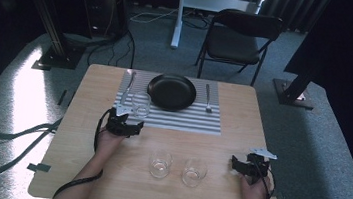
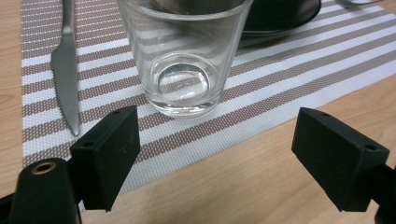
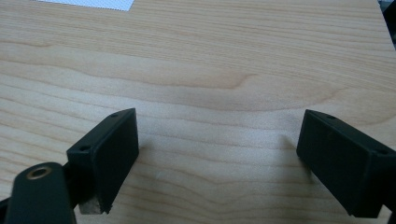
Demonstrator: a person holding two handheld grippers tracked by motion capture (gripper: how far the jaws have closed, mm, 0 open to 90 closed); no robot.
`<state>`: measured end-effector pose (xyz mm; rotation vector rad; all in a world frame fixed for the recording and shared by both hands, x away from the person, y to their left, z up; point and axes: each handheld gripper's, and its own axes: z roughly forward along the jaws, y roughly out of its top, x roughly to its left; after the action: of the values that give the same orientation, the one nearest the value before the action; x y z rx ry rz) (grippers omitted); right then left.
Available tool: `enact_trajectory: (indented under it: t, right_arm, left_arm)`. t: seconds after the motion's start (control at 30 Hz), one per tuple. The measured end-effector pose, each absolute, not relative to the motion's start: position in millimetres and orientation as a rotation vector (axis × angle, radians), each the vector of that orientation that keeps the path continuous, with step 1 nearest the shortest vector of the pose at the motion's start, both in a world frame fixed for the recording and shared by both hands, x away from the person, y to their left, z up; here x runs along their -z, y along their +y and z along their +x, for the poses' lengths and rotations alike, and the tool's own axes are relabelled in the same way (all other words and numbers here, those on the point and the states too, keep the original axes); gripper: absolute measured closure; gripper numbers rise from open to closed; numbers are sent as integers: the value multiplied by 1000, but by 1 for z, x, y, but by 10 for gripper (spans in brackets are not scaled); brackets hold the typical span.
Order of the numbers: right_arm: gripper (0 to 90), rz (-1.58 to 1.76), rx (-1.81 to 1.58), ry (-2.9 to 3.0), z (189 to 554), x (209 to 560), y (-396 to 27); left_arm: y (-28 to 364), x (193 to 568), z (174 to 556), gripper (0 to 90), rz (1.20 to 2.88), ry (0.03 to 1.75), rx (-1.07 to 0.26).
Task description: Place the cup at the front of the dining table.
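Three clear drinking glasses stand on the pale wooden table (image 1: 86,119): one glass (image 1: 140,104) on the striped placemat (image 1: 182,121), at 10 o'clock from table centre, and two more (image 1: 160,163) (image 1: 194,171) side by side on bare wood near the 6 o'clock edge. One black round plate (image 1: 171,92), one steel knife (image 1: 127,90) and one fork (image 1: 208,99) share the mat. Bare wood lies open at both side edges. The left gripper (image 2: 212,144) has its jaws spread, empty, just short of the mat's glass (image 2: 184,56). The right gripper (image 3: 219,154), at 4 o'clock, is spread over bare wood.
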<state>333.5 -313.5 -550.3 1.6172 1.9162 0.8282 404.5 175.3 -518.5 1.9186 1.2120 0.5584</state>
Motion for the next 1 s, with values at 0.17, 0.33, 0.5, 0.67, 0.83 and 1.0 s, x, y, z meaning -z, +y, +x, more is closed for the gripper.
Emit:
enact_trajectory:
  t: [0.17,0.33,0.5,0.67,0.83,1.0]
  right_arm:
    - [122,1616,-827,1917,333,550,-314]
    - [122,1617,-828,1916,333,550,-314]
    - [122,1617,-828,1916,333,550,-314]
    - [122,1618,-828,1916,333,550,-313]
    - [122,1618,-828,1916,333,550,-313]
    - [122,1620,-828,1912,333,550,-313]
  left_arm:
    - [183,517,393,159,1917,1212,-563]
    - [188,515,385,159,1920,1200,-559]
    - [192,514,376,159,1912,1193,-549]
    - [197,517,365,159,1910,1182,-541]
    - [201,518,354,159,1902,1181,-523]
    - [204,522,345,159,1924,1173,-528]
